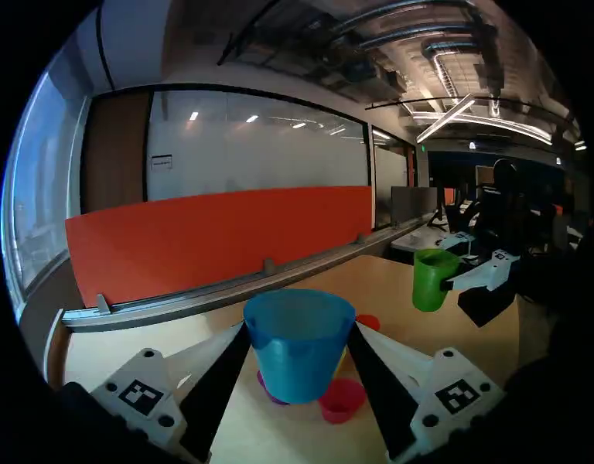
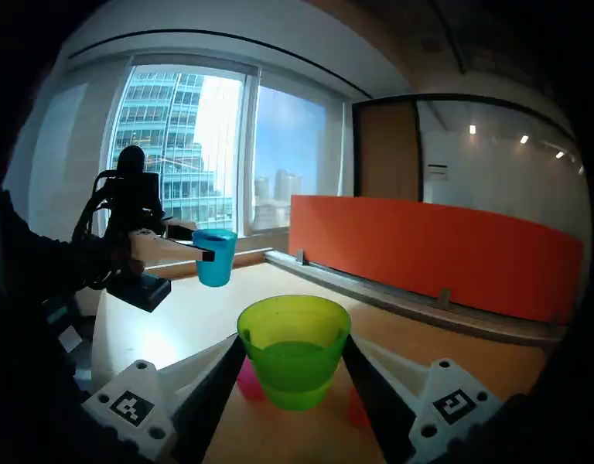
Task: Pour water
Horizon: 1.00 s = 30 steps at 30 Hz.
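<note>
My left gripper [image 1: 300, 352] is shut on a blue plastic cup [image 1: 299, 349], held upright above the wooden table [image 1: 390, 282]. The right gripper view shows that same blue cup [image 2: 215, 256] farther off at the left, clamped in the left gripper [image 2: 205, 253]. A translucent green cup [image 2: 294, 350] sits upright between the fingers of my right gripper [image 2: 294, 363], which is shut on it. In the left gripper view the green cup [image 1: 431, 279] hangs at the right, held by the right gripper [image 1: 450, 281]. I cannot tell whether either cup holds water.
Small cups lie on the table under the held ones: a pink one [image 1: 342, 400], a purple one [image 1: 267, 388], a red one [image 1: 367, 321]. An orange divider panel [image 1: 220, 232] runs along the table's far edge. Large windows [image 2: 220, 155] and office chairs [image 1: 498, 209] stand beyond.
</note>
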### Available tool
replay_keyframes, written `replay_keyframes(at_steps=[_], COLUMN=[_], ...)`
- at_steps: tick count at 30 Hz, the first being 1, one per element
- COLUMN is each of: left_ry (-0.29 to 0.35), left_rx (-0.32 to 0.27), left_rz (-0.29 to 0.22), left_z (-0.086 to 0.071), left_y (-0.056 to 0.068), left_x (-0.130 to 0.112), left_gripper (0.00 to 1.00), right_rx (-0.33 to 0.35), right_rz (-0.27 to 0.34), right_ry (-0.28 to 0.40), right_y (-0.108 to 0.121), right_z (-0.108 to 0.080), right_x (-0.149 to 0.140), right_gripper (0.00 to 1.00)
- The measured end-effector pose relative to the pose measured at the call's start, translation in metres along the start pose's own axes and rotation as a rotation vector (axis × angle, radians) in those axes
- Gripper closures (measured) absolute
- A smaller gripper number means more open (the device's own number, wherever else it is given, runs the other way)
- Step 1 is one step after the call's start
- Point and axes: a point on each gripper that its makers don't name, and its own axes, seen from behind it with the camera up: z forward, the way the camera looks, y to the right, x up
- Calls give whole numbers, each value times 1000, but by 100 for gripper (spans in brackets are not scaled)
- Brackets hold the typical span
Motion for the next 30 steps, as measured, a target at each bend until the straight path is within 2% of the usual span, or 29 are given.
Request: replay_keyframes(at_steps=[14, 30], left_ry=[-112, -256], left_rx=[-55, -72], left_rz=[47, 117], left_z=[6, 13], left_y=[11, 11], left_x=[-32, -77], left_gripper=[14, 14], right_rx=[-6, 9], right_rz=[-22, -22], right_ry=[-75, -161], right_y=[8, 12], right_z=[-2, -3], right_x=[-21, -47], right_gripper=[10, 10])
